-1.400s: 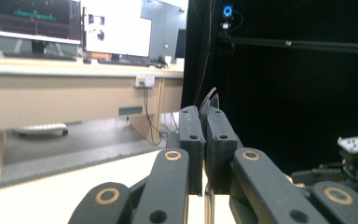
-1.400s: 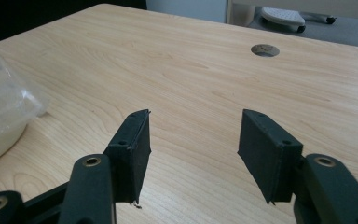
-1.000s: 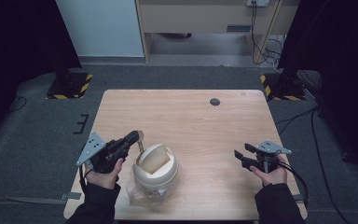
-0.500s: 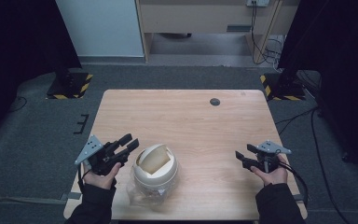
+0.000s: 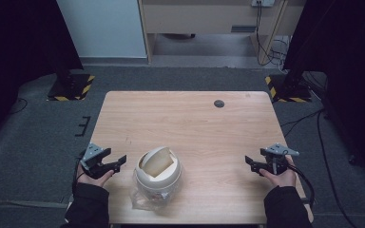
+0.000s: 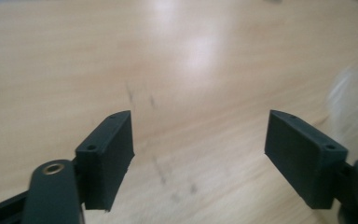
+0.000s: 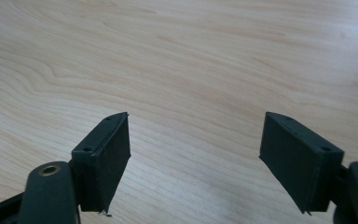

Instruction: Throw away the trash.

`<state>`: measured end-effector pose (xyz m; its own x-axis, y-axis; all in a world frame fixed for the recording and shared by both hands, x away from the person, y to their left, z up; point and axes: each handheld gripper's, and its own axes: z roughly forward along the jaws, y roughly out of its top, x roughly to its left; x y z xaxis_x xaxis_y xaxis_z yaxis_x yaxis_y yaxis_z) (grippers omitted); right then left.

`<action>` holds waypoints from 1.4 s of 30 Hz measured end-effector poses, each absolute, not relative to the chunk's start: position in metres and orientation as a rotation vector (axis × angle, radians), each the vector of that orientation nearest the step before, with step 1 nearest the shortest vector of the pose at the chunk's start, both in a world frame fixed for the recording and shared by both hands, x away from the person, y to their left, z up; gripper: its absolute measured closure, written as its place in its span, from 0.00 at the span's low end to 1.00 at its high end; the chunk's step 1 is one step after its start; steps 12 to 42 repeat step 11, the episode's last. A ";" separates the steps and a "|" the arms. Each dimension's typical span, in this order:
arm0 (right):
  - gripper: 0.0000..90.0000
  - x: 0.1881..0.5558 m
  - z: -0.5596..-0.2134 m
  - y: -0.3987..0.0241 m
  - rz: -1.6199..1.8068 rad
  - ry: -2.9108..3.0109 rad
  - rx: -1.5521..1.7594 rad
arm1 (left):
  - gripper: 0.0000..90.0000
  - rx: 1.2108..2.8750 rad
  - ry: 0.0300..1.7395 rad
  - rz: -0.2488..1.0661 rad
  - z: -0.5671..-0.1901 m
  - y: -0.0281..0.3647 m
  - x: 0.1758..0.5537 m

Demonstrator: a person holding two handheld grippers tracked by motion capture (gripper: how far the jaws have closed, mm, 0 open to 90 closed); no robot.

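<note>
High view takes in the table, pale wood with a small dark hole near its far edge, and on its near-left part a round cream tub sitting in crumpled clear wrap, a lid or card tilted in its mouth. The left gripper hangs just beside the tub, not touching it, jaws spread and holding nothing; the left gripper view confirms the gap over bare wood. The right gripper sits well apart near the right edge, likewise released and empty. I judge the work to be between grasps, both tongs parked clear of the tub. A next move would call for turning the left gripper toward the tub's rim or wrap and closing gently. The tub's contents and the tilted piece's nature are hard to make out; the left gripper view is blurred at its right.
</note>
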<state>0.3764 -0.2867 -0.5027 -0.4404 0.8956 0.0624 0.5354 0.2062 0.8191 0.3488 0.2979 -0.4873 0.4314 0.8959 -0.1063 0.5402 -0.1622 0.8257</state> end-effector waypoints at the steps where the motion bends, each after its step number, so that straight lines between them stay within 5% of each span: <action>1: 0.26 0.377 -0.504 -0.287 1.117 2.056 1.343 | 0.24 1.865 1.253 0.499 -0.493 0.299 0.351; 9: 0.22 0.381 -0.516 -0.301 1.032 2.015 1.498 | 0.17 2.052 1.333 0.403 -0.516 0.301 0.359; 42: 0.21 0.381 -0.517 -0.304 1.017 2.008 1.507 | 0.16 2.056 1.342 0.394 -0.518 0.302 0.360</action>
